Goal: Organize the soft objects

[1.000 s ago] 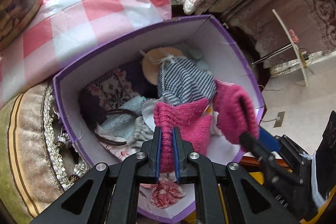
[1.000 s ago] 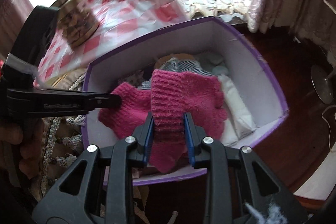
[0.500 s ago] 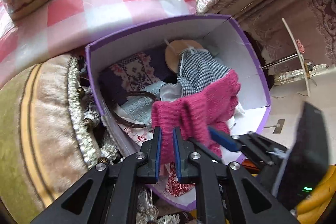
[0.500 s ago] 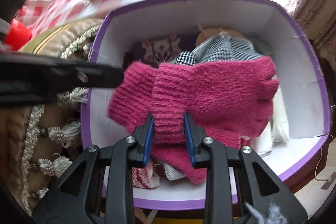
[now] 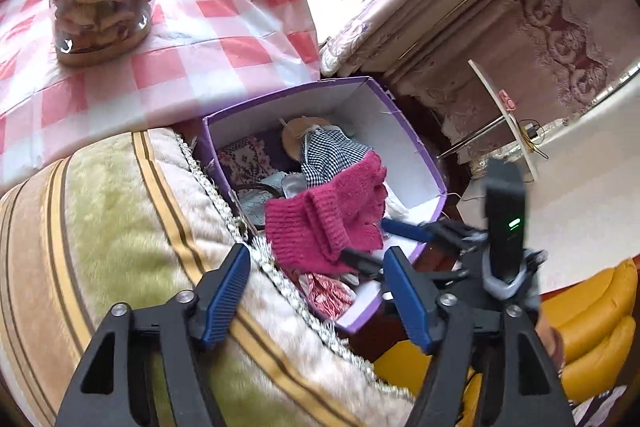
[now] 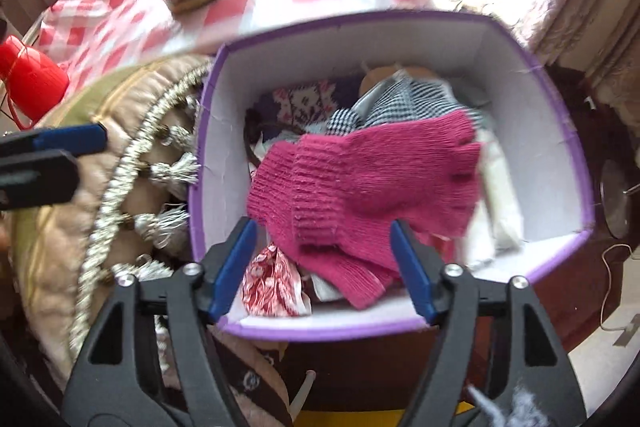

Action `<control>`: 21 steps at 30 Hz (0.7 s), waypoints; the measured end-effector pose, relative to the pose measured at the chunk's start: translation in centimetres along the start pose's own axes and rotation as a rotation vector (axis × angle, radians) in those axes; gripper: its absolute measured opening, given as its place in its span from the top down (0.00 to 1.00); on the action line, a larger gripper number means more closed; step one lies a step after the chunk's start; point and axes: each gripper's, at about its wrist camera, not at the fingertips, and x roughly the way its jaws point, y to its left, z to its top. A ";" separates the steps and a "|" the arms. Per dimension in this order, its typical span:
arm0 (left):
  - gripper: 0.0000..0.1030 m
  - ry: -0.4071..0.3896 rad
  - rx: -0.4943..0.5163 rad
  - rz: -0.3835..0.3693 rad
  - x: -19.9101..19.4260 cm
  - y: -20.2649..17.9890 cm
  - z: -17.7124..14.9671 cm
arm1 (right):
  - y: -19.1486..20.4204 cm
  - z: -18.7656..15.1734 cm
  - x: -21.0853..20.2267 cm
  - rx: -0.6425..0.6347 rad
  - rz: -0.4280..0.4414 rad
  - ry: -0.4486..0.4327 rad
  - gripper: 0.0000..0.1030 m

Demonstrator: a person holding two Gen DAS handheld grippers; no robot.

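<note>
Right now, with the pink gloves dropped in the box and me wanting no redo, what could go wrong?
1. The pink gloves lie atop a full pile in the purple box; they may slide off.
2. The right hand-held gripper, jaws just opened, flanks a cuff and could snag it on withdrawal.
3. The left hand-held gripper, also just opened, hangs over the tasselled cushion.

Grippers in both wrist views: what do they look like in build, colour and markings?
Both the left gripper and right gripper are matte black plastic with triangular cut-outs, silver screw heads and ribbed blue pads on the fingers. In the left view, the right one carries a black unit with a green light.
</note>
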 end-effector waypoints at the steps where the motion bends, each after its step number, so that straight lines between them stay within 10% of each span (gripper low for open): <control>1: 0.27 -0.001 0.010 0.014 0.0 -0.3 -0.1 | 0.1 -0.1 -0.8 0.003 -0.017 -0.010 0.28; 21: 0.10 0.014 0.041 0.054 1.3 -1.2 -0.6 | 0.6 -1.1 -5.1 0.051 -0.139 -0.094 0.24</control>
